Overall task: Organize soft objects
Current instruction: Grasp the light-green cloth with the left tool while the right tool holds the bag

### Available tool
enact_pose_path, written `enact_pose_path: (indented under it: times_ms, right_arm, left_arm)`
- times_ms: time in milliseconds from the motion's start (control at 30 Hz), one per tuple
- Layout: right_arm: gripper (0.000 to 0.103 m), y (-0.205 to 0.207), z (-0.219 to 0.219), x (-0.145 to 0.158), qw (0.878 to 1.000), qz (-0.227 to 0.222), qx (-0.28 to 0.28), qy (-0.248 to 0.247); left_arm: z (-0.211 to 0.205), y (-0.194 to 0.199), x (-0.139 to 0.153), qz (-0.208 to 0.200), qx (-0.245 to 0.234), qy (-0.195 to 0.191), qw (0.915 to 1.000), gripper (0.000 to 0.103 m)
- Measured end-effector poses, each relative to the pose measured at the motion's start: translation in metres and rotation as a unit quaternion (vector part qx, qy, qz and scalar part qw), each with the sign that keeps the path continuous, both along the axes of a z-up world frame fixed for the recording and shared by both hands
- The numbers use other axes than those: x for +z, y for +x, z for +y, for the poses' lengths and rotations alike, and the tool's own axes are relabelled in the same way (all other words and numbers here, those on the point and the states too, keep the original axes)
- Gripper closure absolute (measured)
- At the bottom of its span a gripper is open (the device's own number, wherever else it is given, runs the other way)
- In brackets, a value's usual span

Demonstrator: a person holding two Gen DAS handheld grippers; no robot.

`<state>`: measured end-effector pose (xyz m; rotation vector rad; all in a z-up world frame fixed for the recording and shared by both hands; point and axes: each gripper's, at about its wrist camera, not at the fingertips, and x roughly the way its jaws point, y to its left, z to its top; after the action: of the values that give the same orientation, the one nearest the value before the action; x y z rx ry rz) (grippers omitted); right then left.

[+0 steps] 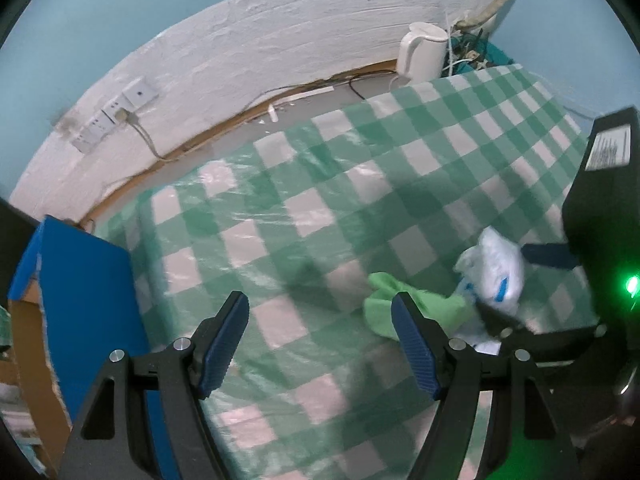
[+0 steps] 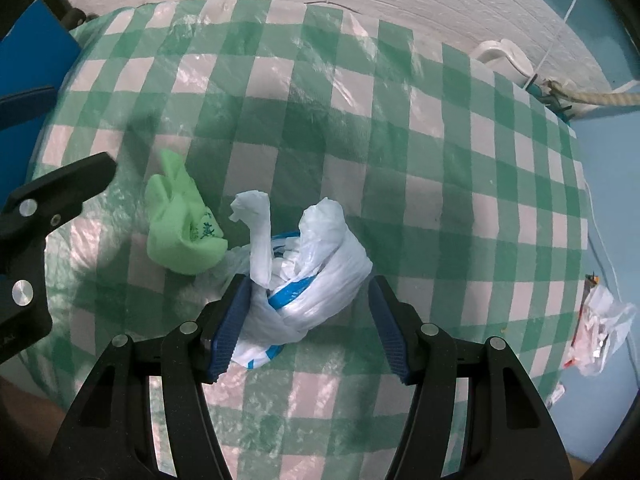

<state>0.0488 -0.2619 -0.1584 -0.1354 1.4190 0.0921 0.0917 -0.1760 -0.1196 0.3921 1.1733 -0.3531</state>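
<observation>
A crumpled white plastic bag with blue print (image 2: 304,280) lies on the green-checked tablecloth (image 2: 360,140). My right gripper (image 2: 308,296) is open with its fingers on either side of the bag; the left finger touches it. A light green cloth (image 2: 182,222) lies just left of the bag. In the left wrist view my left gripper (image 1: 320,312) is open and empty above the tablecloth (image 1: 320,184), with the green cloth (image 1: 412,306) and the bag (image 1: 496,268) to its right, beside the right gripper's body.
A blue cardboard box (image 1: 72,300) stands at the table's left edge. A white kettle (image 1: 424,52) and cables sit behind the table by the white wall. A small plastic wrapper (image 2: 600,324) lies off the table's right side.
</observation>
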Motion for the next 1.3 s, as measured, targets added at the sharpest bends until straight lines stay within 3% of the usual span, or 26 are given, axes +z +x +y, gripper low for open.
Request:
enact_pose_path:
  times_ms: [400, 633, 767, 933, 1000, 1167, 1300]
  right_arm:
    - [0.042, -0.003, -0.023, -0.008, 1.000, -0.001, -0.025, 0.012]
    - [0.042, -0.009, -0.029, -0.007, 0.999, -0.001, -0.037, 0.015]
    - [0.042, -0.011, -0.040, -0.006, 0.999, -0.002, -0.046, 0.022]
    - [0.042, -0.012, -0.054, 0.003, 0.997, -0.011, -0.069, 0.024]
    - [0.042, -0.010, -0.059, 0.004, 0.996, -0.011, -0.079, 0.036]
    - [0.042, -0.007, -0.065, -0.001, 0.992, 0.002, -0.108, 0.065]
    - [0.042, -0.002, -0.072, -0.007, 0.986, 0.005, -0.137, 0.091]
  left_arm:
    - [-0.024, -0.008, -0.026, 0.046, -0.015, -0.009, 0.9988, 0.026]
    - [-0.026, -0.007, -0.035, 0.064, -0.010, -0.042, 0.9970, 0.023]
    - [-0.019, -0.004, -0.044, 0.097, 0.003, -0.070, 0.9929, 0.022]
    - [-0.019, -0.006, -0.050, 0.103, 0.001, -0.073, 0.9919, 0.022]
    - [-0.024, -0.012, -0.050, 0.099, -0.012, -0.066, 0.9929, 0.028]
    - [-0.042, -0.034, -0.048, 0.081, -0.051, -0.049, 0.9942, 0.069]
    - [-0.048, -0.045, -0.043, 0.070, -0.069, -0.037, 0.9944, 0.078]
